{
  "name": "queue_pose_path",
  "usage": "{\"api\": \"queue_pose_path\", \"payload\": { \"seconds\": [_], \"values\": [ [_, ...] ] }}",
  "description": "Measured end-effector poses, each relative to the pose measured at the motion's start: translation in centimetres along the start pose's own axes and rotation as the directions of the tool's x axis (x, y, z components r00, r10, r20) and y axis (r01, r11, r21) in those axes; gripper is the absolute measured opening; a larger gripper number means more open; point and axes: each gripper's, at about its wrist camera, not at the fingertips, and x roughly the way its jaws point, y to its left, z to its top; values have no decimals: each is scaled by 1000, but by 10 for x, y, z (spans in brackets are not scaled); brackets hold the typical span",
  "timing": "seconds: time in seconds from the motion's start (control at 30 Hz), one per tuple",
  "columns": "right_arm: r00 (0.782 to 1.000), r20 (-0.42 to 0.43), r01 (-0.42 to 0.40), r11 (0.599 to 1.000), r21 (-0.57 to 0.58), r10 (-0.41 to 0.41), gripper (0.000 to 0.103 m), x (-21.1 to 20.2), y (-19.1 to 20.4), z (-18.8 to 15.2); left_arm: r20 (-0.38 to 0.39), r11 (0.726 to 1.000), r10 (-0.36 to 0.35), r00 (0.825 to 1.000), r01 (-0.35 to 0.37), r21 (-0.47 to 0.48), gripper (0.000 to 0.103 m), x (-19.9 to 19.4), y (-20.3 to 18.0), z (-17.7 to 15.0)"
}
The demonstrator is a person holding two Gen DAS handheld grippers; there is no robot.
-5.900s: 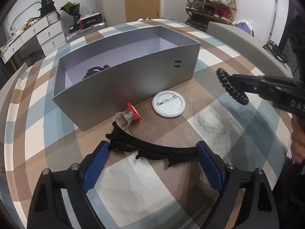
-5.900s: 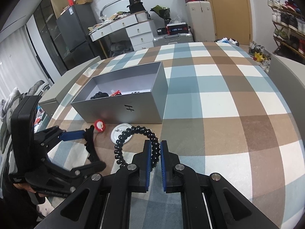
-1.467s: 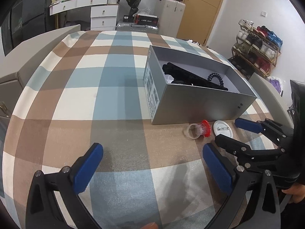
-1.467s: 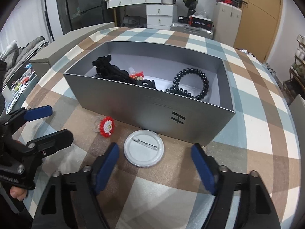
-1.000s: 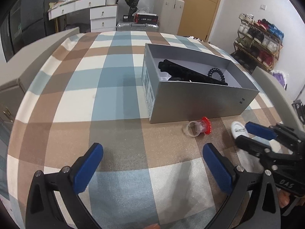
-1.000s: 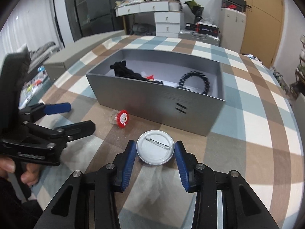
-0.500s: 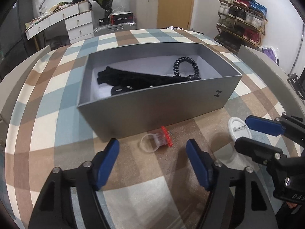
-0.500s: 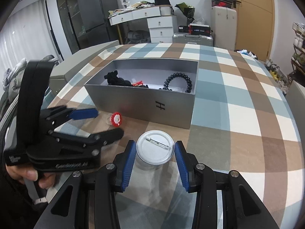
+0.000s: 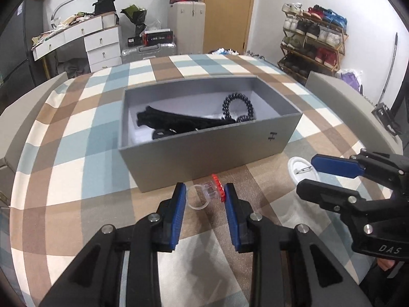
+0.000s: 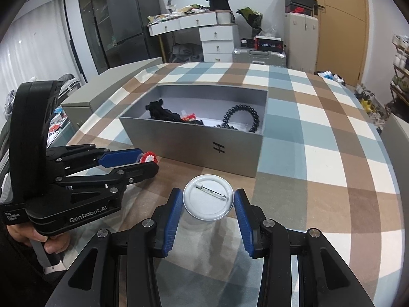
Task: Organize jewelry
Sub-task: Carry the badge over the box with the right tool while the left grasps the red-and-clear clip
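Note:
A grey open box (image 9: 212, 151) stands on the checked tablecloth and holds a black headband (image 9: 176, 121) and a black bead bracelet (image 9: 237, 107). A clear ring with a red flower top (image 9: 209, 195) lies in front of the box, between the blue pads of my left gripper (image 9: 204, 199), which touch its ends. A white round pin badge (image 10: 208, 197), pin side up, sits between the blue pads of my right gripper (image 10: 208, 200), which touch its rim. The box (image 10: 194, 143), bracelet (image 10: 241, 117) and ring (image 10: 148, 158) also show in the right wrist view.
The table is covered in a brown, blue and white checked cloth (image 9: 76, 158). Grey box-like pieces stand at the table's left edge (image 10: 110, 89) and right edge (image 9: 352, 107). Drawers, a suitcase and shoe racks stand beyond the table.
My left gripper has moved forward and narrowed around the red-topped ring. My right gripper has stayed around the white badge, which sits between its pads as before.

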Motion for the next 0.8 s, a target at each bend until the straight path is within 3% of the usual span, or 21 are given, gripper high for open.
{"api": "queue_pose_path", "payload": {
  "seconds": [0.33,0.57,0.8],
  "values": [
    [997,82,-6,1000,-2,6,41,-20,8,16,108,997,-4,994,12,-81,24,-27,18,16],
    [984,177,-36,998,52,27,41,-35,0,34,166,996,4,986,11,-89,24,-34,23,31],
    [976,218,-48,994,95,27,41,-35,-8,51,201,998,12,980,1,-68,24,-32,20,46]
  ]
}}
